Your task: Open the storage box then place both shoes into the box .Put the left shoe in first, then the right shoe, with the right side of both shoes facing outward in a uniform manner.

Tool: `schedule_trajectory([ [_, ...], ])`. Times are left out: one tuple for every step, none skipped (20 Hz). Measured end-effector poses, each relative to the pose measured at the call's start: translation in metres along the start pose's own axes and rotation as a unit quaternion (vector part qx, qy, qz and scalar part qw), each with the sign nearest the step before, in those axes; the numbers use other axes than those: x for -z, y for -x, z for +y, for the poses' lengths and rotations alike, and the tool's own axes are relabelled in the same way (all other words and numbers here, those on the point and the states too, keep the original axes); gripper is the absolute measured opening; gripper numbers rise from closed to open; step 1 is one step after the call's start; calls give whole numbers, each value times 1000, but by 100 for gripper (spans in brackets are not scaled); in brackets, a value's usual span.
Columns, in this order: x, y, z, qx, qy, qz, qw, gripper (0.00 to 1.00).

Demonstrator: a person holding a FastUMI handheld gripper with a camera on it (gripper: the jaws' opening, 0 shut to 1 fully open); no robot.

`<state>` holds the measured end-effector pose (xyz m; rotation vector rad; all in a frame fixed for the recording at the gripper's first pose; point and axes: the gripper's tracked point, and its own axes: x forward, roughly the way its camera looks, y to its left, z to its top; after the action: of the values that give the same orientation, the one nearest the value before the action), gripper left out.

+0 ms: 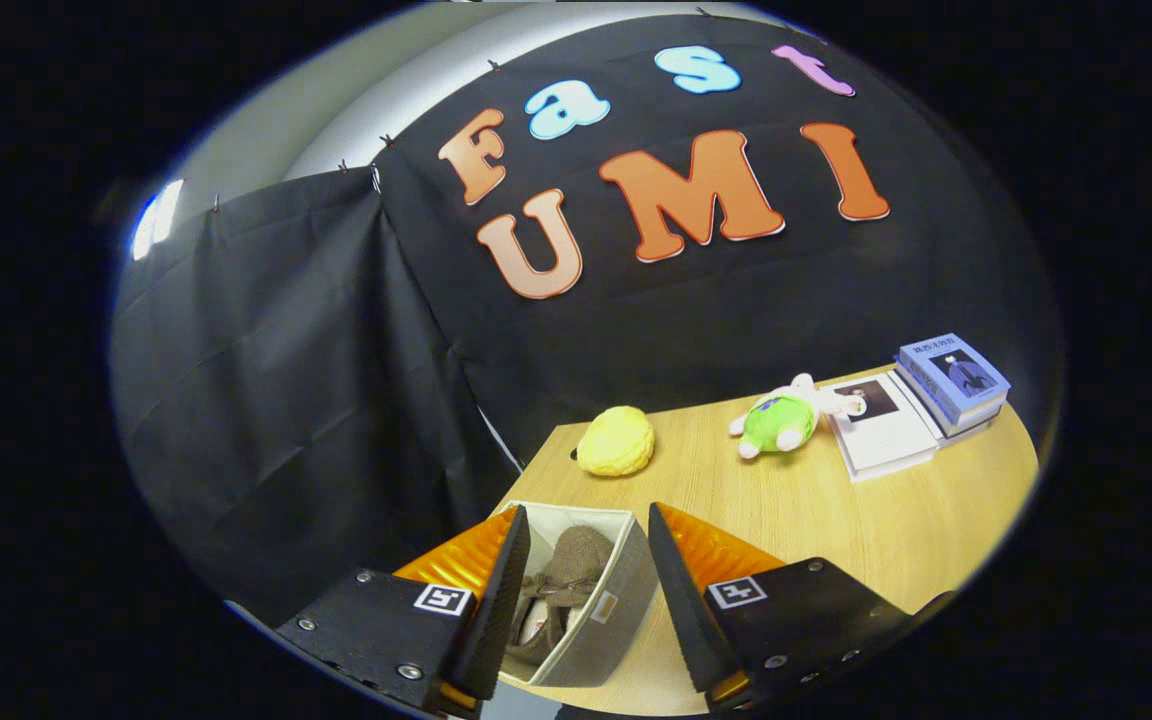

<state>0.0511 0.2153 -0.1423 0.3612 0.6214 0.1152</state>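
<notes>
A pale fabric storage box [608,612] stands open on the wooden table, seen between and below my fingers. Inside it lies a brownish-grey shoe [564,572] with laces, leaning along the box's length; whether a second shoe lies under it I cannot tell. My gripper [586,520] is open above the box, its fingers spread to either side of the opening with nothing between them.
Beyond the fingers on the wooden table [836,510] lie a yellow round plush [616,441], a green and white plush toy [786,418], an open white booklet [881,425] and a stack of blue books [951,382]. The table's left edge drops off beside the box.
</notes>
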Motion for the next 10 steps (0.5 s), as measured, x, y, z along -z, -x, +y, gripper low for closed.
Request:
schedule_trajectory([
  [-8, 6, -8, 2, 9, -13, 1000, 73],
  [-15, 14, -18, 7, 22, -29, 999, 77],
  [-22, 20, -28, 14, 37, -44, 998, 78],
  [-25, 26, -40, 24, 52, -55, 997, 81],
  [-26, 32, -51, 32, 65, -61, 995, 82],
  [-30, 39, -58, 36, 78, -71, 994, 84],
  [-33, 46, -67, 41, 90, -84, 992, 86],
  [-40, 54, -76, 46, 99, -101, 989, 88],
  [-48, 64, -84, 54, 108, -118, 986, 88],
  [-58, 72, -93, 62, 117, -138, 982, 88],
])
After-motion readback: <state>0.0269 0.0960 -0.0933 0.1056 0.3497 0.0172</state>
